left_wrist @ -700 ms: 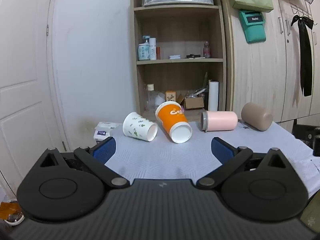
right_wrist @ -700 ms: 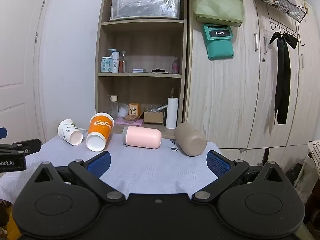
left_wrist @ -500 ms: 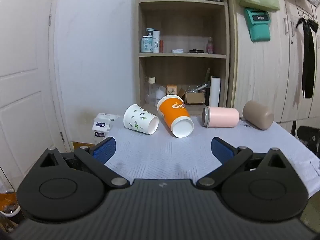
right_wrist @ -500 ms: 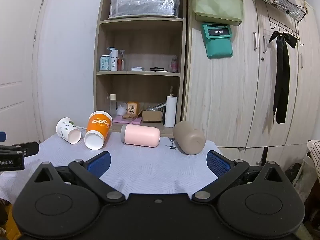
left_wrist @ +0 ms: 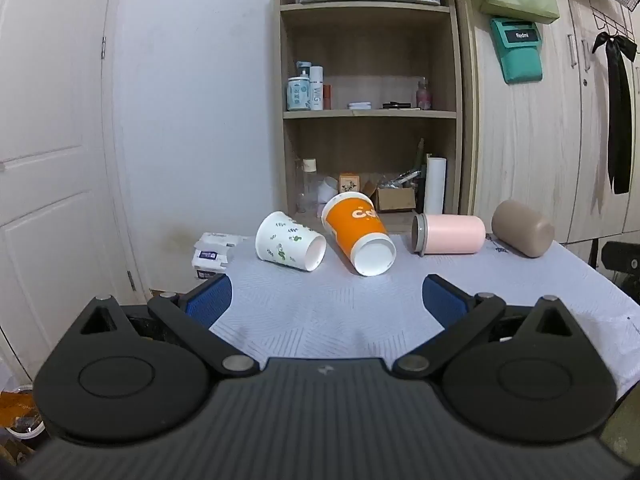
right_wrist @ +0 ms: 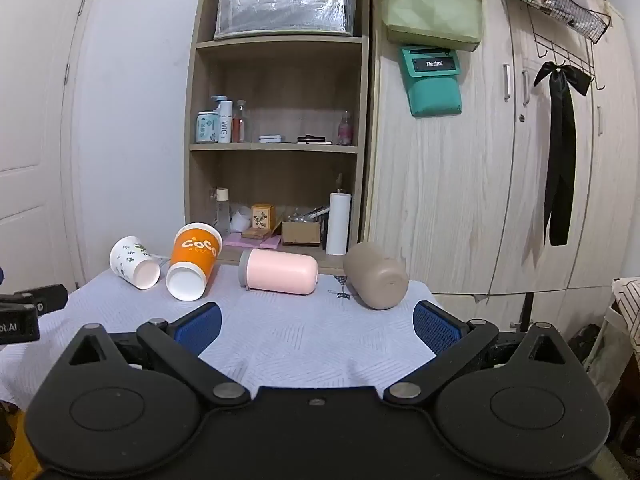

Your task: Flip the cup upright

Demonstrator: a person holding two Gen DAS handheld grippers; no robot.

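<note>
Several cups lie on their sides along the far edge of a table with a pale cloth [left_wrist: 328, 312]. From left to right: a white leaf-print paper cup [left_wrist: 290, 247] [right_wrist: 134, 263], an orange paper cup [left_wrist: 358, 234] [right_wrist: 194, 261], a pink tumbler [left_wrist: 450, 235] [right_wrist: 280, 271] and a tan cup [left_wrist: 522, 234] [right_wrist: 376, 275]. My left gripper [left_wrist: 326, 302] is open and empty, hovering over the near left of the table. My right gripper [right_wrist: 316, 326] is open and empty, in front of the pink and tan cups.
A wooden shelf unit [right_wrist: 276, 148] with bottles and boxes stands behind the table. Wooden cupboards [right_wrist: 500, 160] stand at the right, a white door [left_wrist: 48, 160] at the left. A tissue pack [left_wrist: 210, 254] lies at the table's far left corner. The left gripper's body [right_wrist: 24, 312] shows at the left edge.
The left gripper has risen and tilted up a little, so the cups sit lower in its view. The right gripper has barely shifted. The cups have not moved.
</note>
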